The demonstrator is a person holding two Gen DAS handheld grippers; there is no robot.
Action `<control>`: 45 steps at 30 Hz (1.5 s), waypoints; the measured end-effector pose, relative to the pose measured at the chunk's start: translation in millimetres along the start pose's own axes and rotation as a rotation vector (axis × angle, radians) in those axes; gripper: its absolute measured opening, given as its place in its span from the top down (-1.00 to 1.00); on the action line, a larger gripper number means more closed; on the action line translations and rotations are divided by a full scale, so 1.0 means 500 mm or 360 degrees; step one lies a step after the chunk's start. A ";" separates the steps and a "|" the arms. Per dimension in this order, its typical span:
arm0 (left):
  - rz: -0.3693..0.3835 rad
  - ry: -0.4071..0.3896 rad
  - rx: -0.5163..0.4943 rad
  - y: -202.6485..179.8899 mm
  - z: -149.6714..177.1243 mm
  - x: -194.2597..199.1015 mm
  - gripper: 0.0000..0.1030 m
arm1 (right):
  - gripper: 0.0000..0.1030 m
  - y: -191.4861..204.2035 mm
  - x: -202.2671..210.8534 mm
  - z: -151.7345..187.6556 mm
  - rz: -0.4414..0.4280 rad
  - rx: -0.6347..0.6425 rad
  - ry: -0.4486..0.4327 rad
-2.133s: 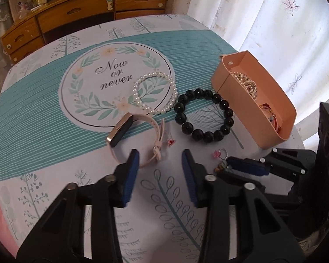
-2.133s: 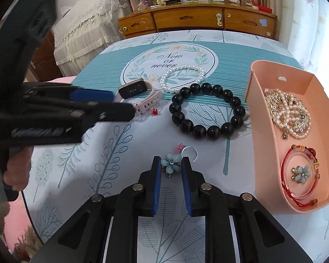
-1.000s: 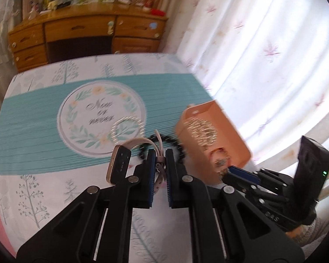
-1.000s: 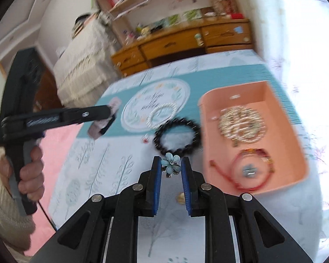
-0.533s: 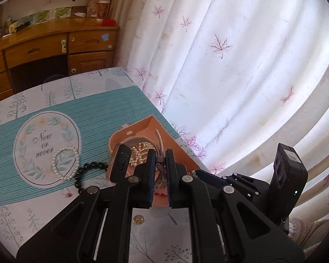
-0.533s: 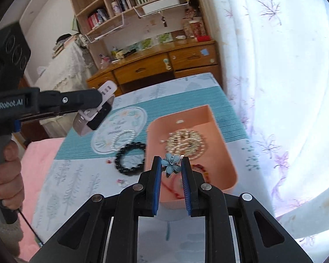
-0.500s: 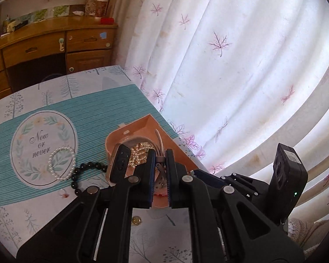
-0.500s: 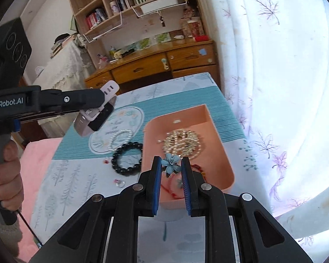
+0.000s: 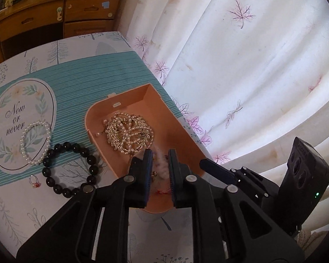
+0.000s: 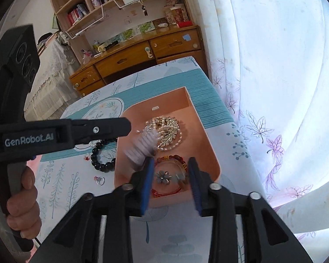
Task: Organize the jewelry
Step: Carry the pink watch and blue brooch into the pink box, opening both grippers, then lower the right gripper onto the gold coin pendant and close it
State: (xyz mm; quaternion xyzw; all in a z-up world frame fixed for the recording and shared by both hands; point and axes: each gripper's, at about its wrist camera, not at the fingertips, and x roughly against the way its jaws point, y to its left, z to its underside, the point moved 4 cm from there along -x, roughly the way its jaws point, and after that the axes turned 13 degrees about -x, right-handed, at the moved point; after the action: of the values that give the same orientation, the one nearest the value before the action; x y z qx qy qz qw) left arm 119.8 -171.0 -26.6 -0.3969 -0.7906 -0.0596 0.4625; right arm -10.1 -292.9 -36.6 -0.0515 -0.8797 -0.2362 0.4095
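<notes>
Both your grippers moved over the pink tray; left gripper opening, blurred watch dropping; right gripper opening, flower charm released.

We see a peach-pink tray holding a gold and pearl-white necklace tangle and a red bracelet; on the white tablecloth printed with grey-blue leaves and a teal striped band lie a black bead bracelet and a white pearl bracelet; the white curtain bears purple-pink maple leaves
</notes>
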 end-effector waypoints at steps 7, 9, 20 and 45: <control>-0.0146 -0.0087 0.0079 0.038 0.033 0.073 0.21 | 0.26 0.004 0.002 0.010 -0.0046 -0.0011 0.0007; -0.0219 -0.0099 0.0082 0.050 0.053 0.100 0.21 | 0.26 0.021 0.011 0.018 -0.0070 0.0028 0.0010; -0.0593 -0.0068 0.0201 0.130 0.250 0.217 0.20 | 0.26 0.156 0.034 0.140 -0.0221 0.0425 0.0231; -0.0519 0.0021 0.0324 0.175 0.369 0.177 0.20 | 0.62 0.228 -0.137 0.222 0.0109 0.0773 0.0266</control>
State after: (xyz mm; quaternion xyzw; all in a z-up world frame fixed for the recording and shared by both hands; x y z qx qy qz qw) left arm 30.3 24.0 -86.0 -0.2143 -0.8433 -0.0562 0.4897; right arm -9.6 -134.6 -106.7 0.0383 -0.8715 -0.0075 0.4889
